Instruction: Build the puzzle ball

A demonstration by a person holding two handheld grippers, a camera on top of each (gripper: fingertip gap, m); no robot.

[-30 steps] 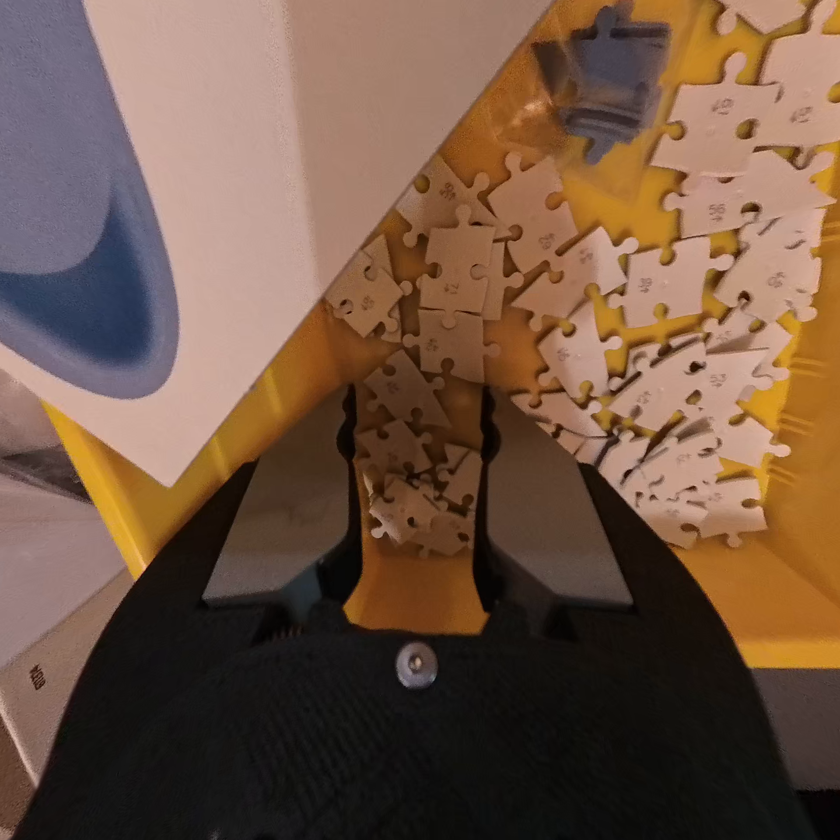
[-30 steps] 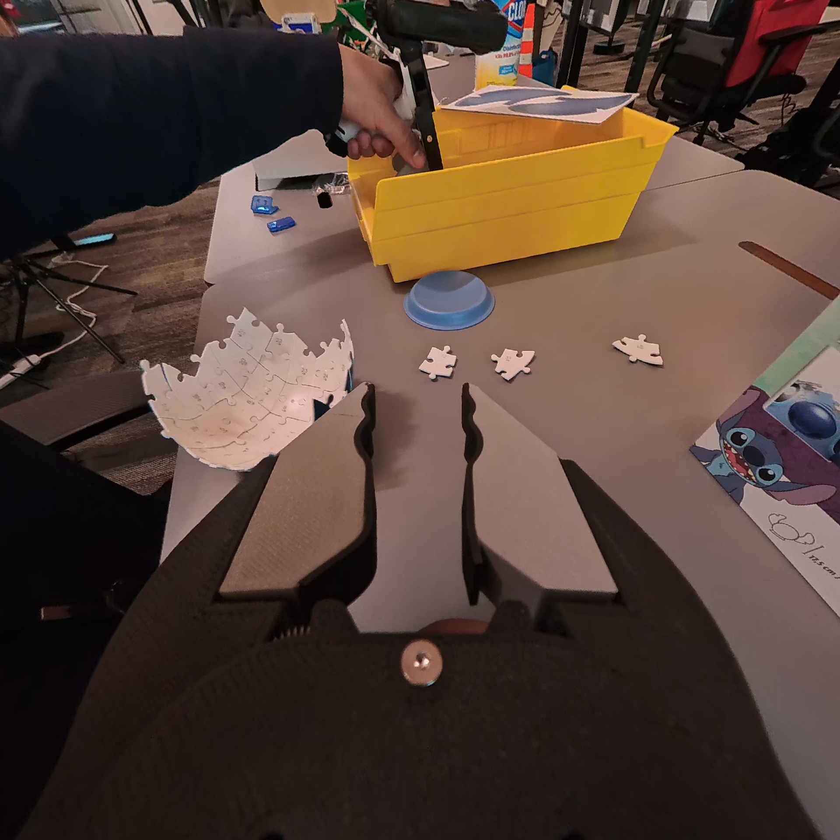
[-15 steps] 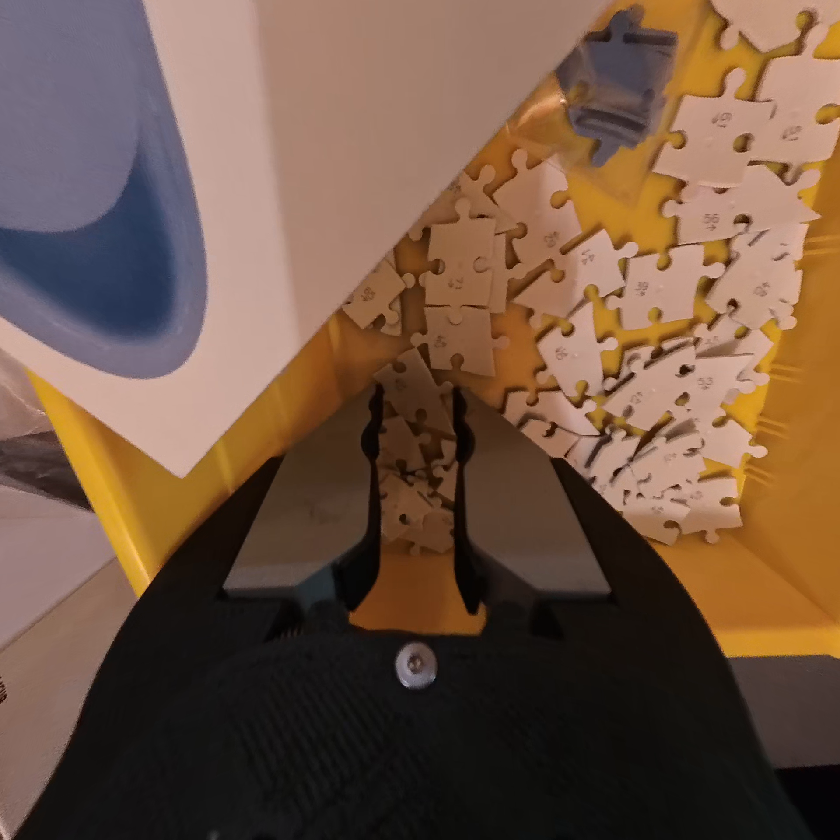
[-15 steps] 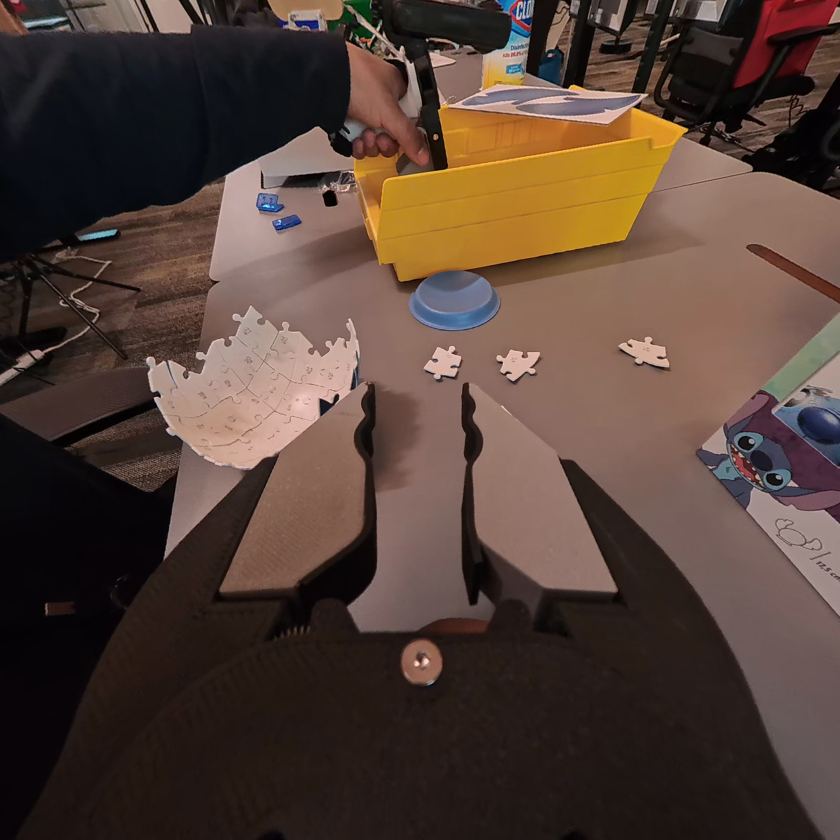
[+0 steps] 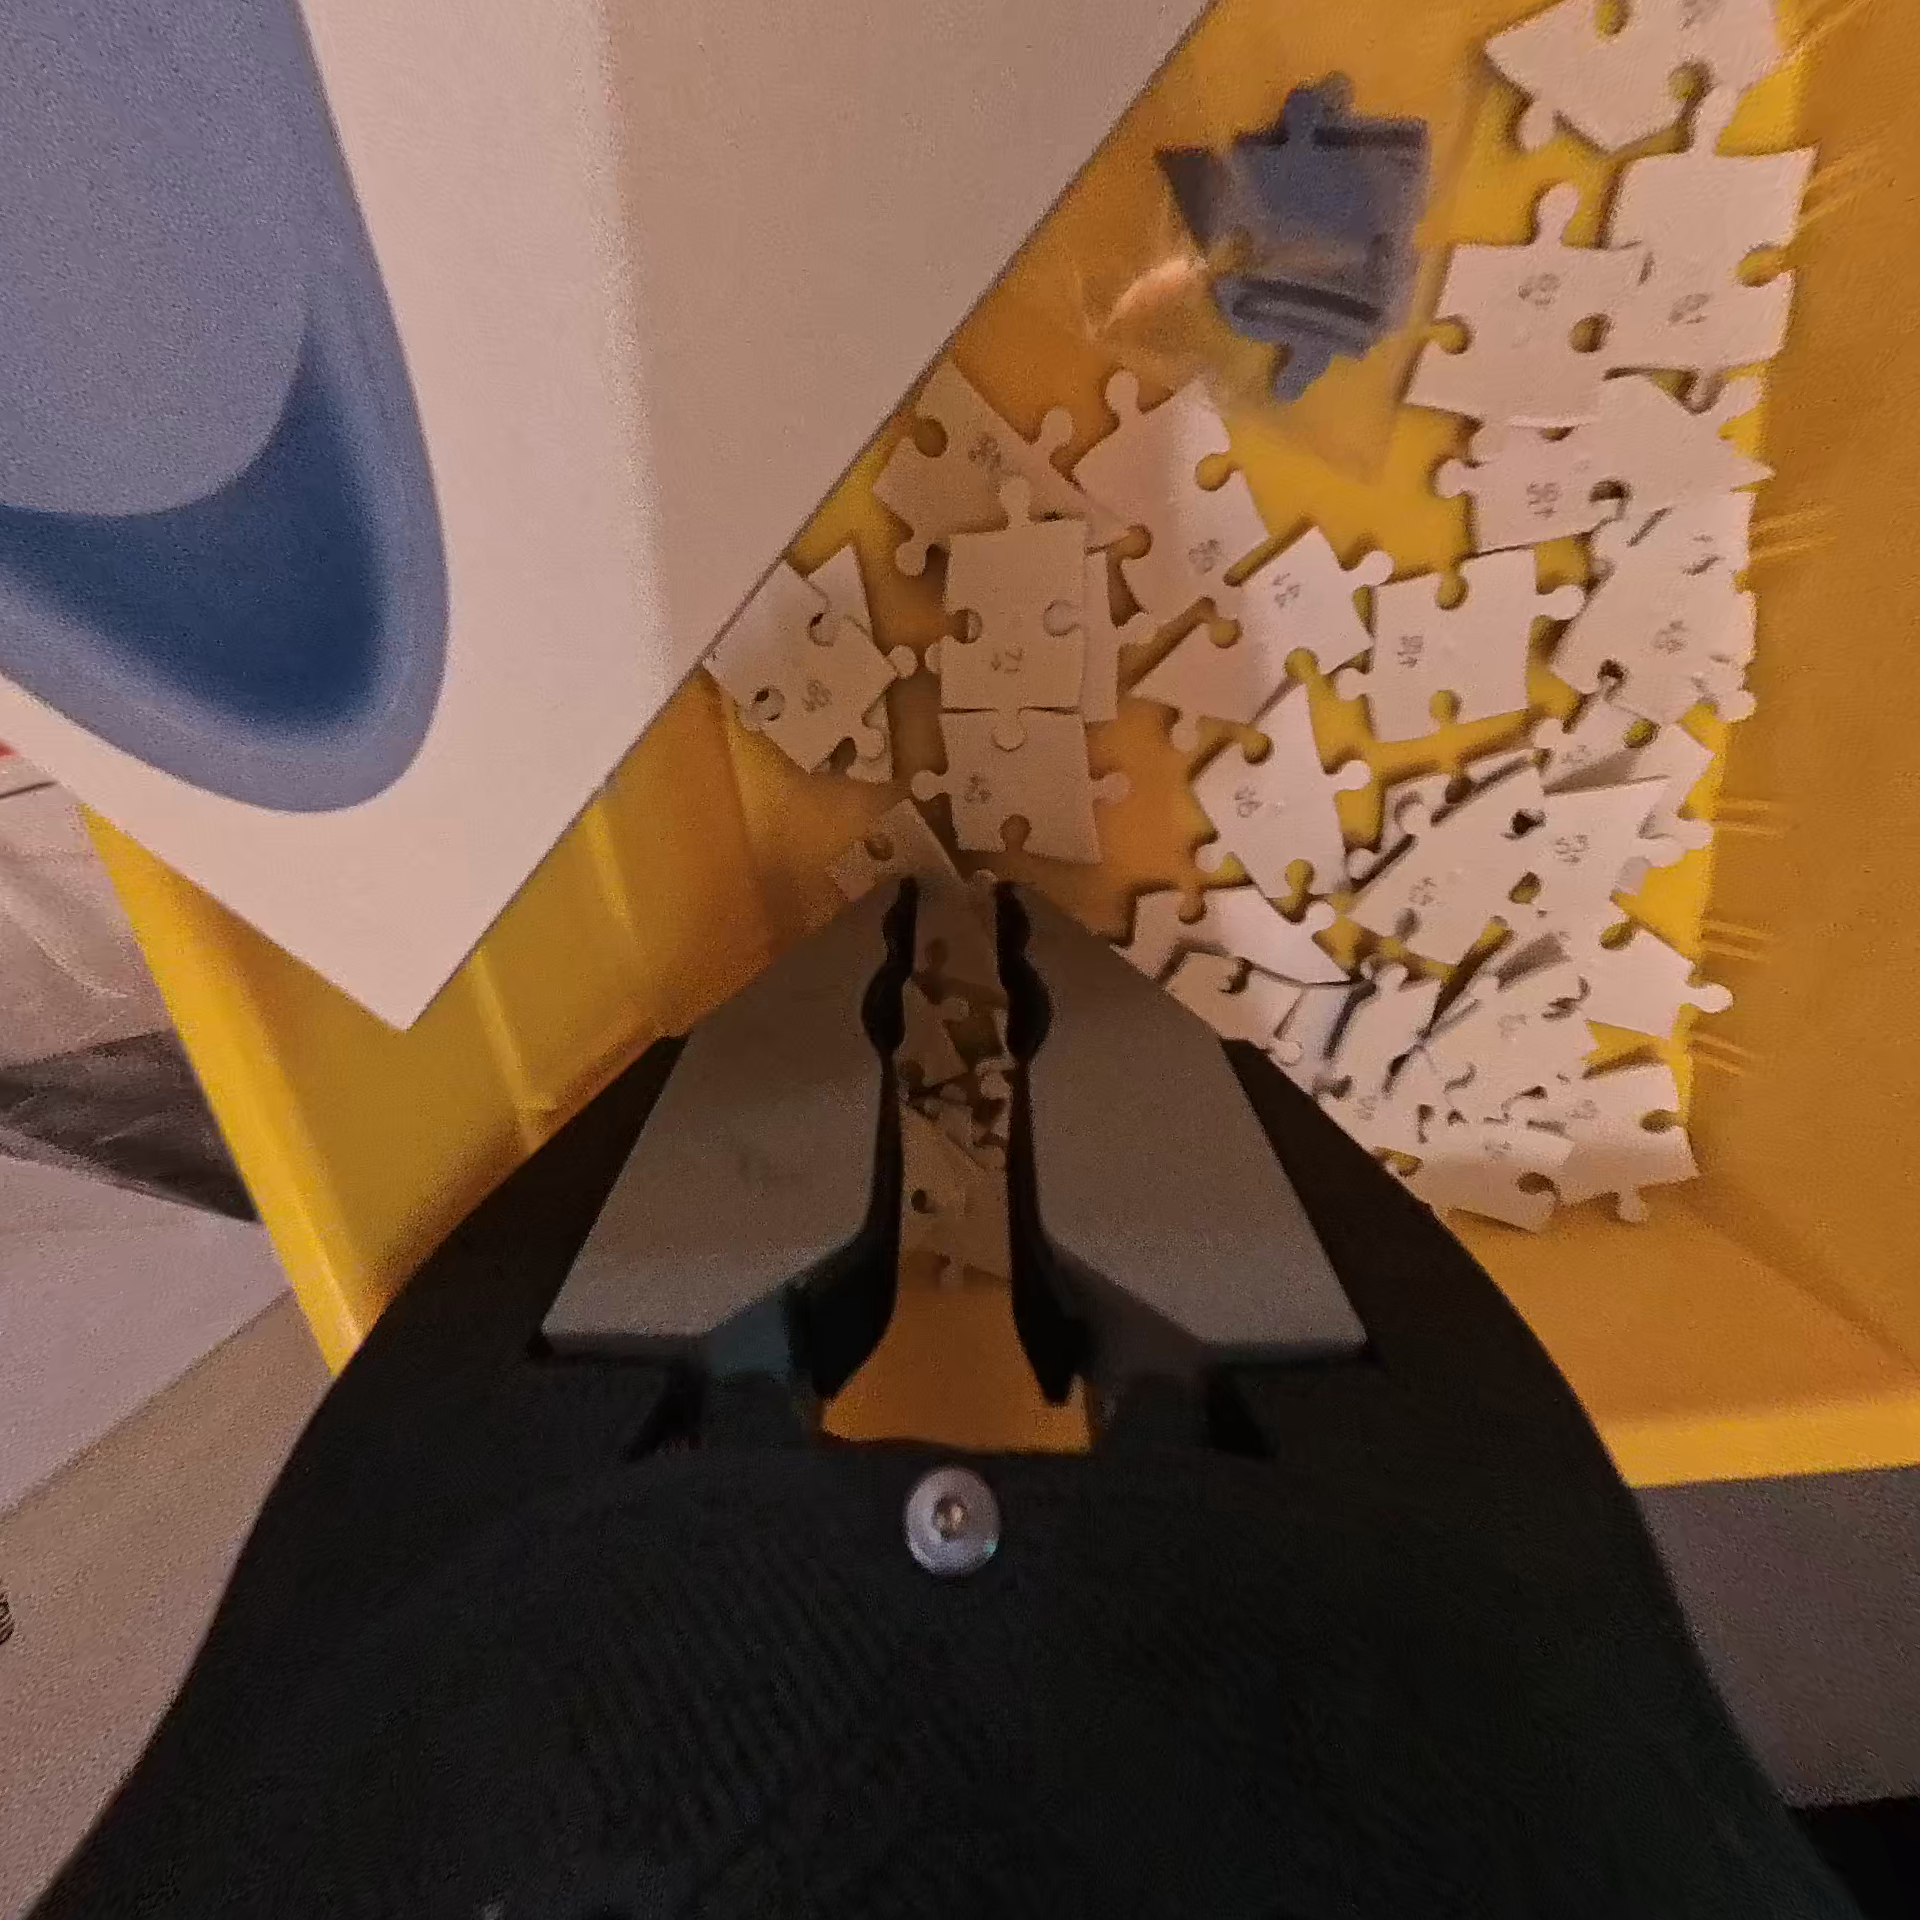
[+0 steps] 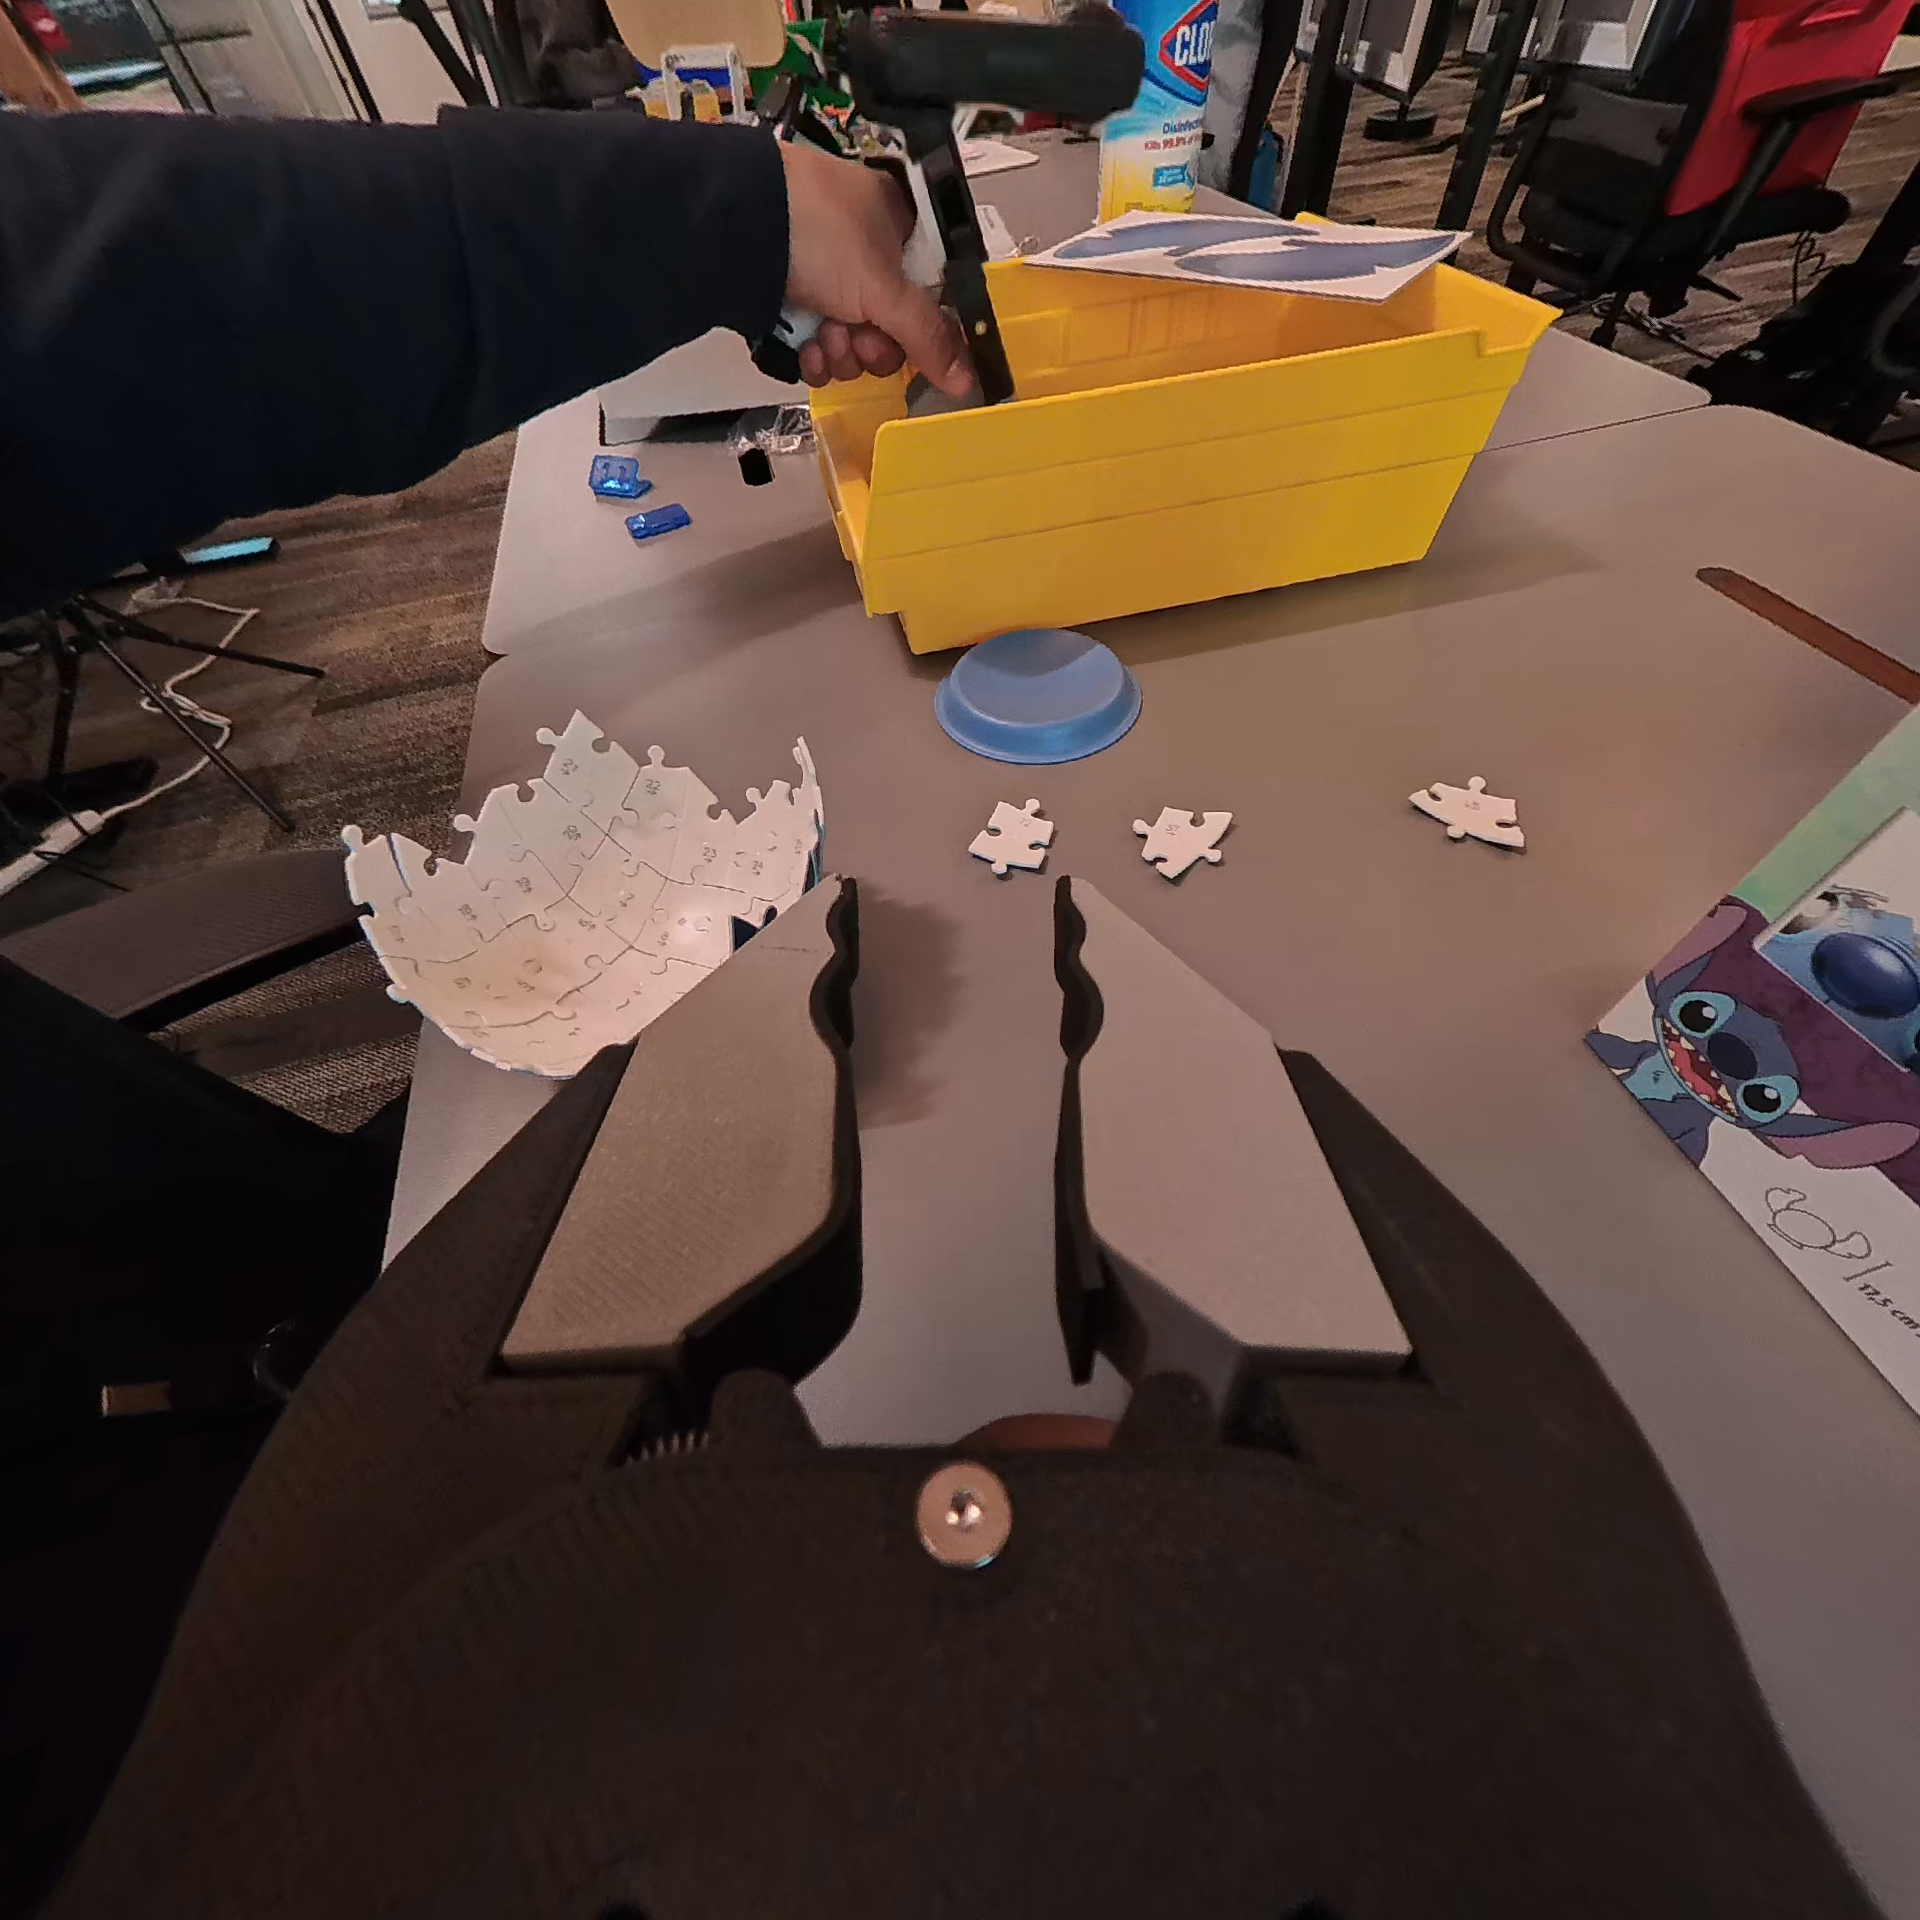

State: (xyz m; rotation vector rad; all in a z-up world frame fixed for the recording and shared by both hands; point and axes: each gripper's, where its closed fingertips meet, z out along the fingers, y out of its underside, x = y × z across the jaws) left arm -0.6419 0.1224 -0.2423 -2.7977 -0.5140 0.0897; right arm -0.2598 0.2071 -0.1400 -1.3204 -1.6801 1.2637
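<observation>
Where legible: numbered puzzle pieces (image 5: 1408, 649) (backs up)

Left gripper (image 5: 954, 904): black body, grey fingers (image 5: 769, 1143) set a narrow gap apart, reaching down into a yellow bin (image 5: 1849, 935). Loose puzzle pieces (image 5: 1455, 779): white, blank side up, heaped on the bin floor; several visible in the gap between the fingers. Blue-grey piece (image 5: 1304, 244): near the bin's far end. White sheet with blue shape (image 5: 416, 364): covering the bin's left side.
</observation>
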